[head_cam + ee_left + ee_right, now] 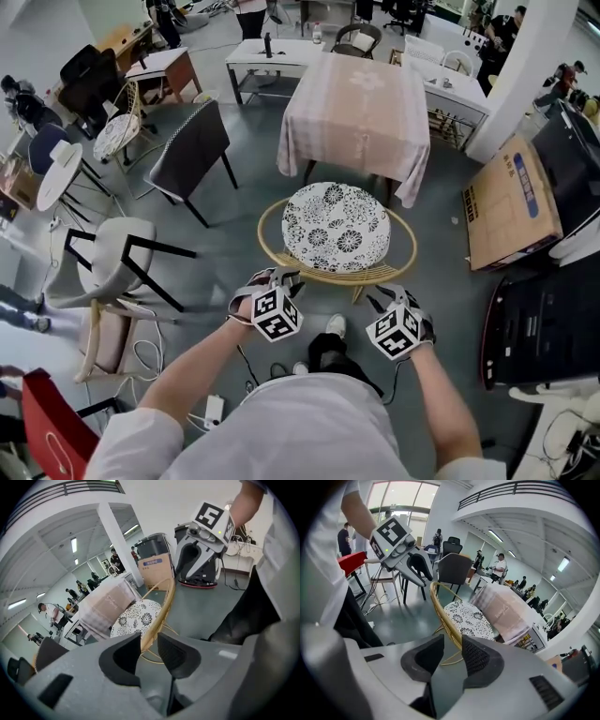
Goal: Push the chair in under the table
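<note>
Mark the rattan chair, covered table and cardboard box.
rattan chair (336, 228), head view, on its patterned seat cushion.
covered table (356, 103), head view, middle of the cloth top.
cardboard box (511, 202), head view, its upper face.

Open floor (234, 220) flanking chair (328, 274), table (352, 103) ahead

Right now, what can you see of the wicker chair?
The chair is a round hoop frame of yellow wicker on thin legs, upright on the grey floor in front of the cloth-covered table, seat not under it. A cushion, white with black flowers, fills the seat. The near rim runs between the open fingers of the left gripper and the right gripper.
</note>
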